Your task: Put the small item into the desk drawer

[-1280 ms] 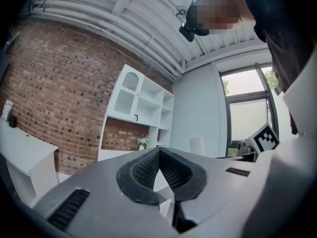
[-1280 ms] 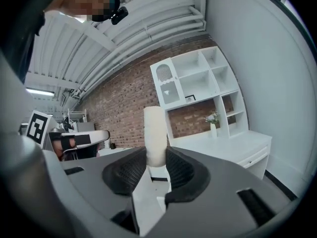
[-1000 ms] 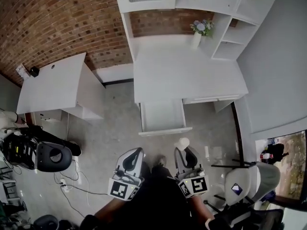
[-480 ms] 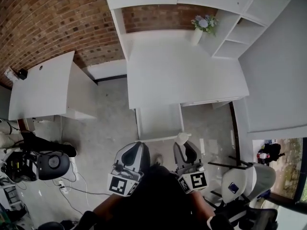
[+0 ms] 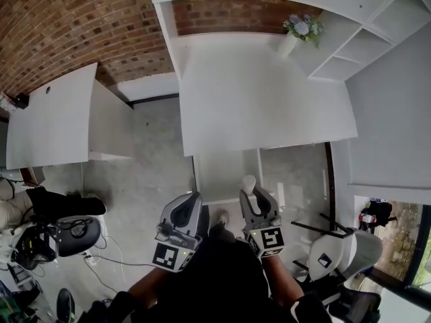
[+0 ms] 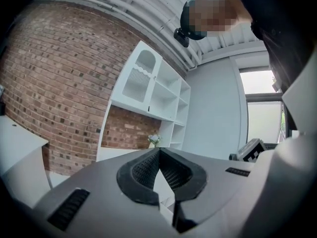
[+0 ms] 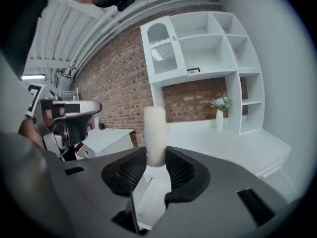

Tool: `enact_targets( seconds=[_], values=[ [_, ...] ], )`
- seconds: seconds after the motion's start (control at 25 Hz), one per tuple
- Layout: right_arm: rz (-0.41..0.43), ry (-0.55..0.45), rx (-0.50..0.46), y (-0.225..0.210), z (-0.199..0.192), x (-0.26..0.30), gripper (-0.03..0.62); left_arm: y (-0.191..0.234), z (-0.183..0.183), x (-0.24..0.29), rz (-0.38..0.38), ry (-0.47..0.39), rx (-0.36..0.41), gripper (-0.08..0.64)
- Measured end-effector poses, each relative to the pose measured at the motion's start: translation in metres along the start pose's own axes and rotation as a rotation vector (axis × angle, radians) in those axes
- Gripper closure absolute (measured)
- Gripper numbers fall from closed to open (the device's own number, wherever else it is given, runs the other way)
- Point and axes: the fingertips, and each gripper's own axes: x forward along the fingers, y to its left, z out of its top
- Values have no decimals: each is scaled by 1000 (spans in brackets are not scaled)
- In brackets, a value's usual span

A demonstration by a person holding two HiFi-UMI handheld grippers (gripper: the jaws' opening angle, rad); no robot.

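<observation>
Transport under way: right gripper (image 7: 156, 165) grasps white cylinder (image 7: 155, 130), open drawer (image 5: 225, 175) ahead of its jaws, left gripper (image 6: 159, 168) clenched empty; next, lower it in.

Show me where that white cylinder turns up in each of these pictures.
Head view: white cylinder, lower centre, in the right gripper, by the open drawer.
Left gripper view: not in it.
Right gripper view: centre, upright between the jaws.
Shared landmark: the flower vase.
</observation>
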Motion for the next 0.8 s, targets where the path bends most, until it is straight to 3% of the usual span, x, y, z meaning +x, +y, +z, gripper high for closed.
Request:
enact_targets(
  seconds=[0.16,0.44,0.64,0.8],
  values=[
    [26,114,-25,-6,-42,37,454,13,-5,14,-1,-3,-11,537],
    [103,421,-63,-21,-167,99,454,34,-17,39,12,26,-73,537],
    [170,643,-157,-33,-260,124,454,42,-28,54,3,40,-88,537],
    [274,778,-276,-37,-307,135,454,47,-40,64,6,61,-102,537]
  ],
)
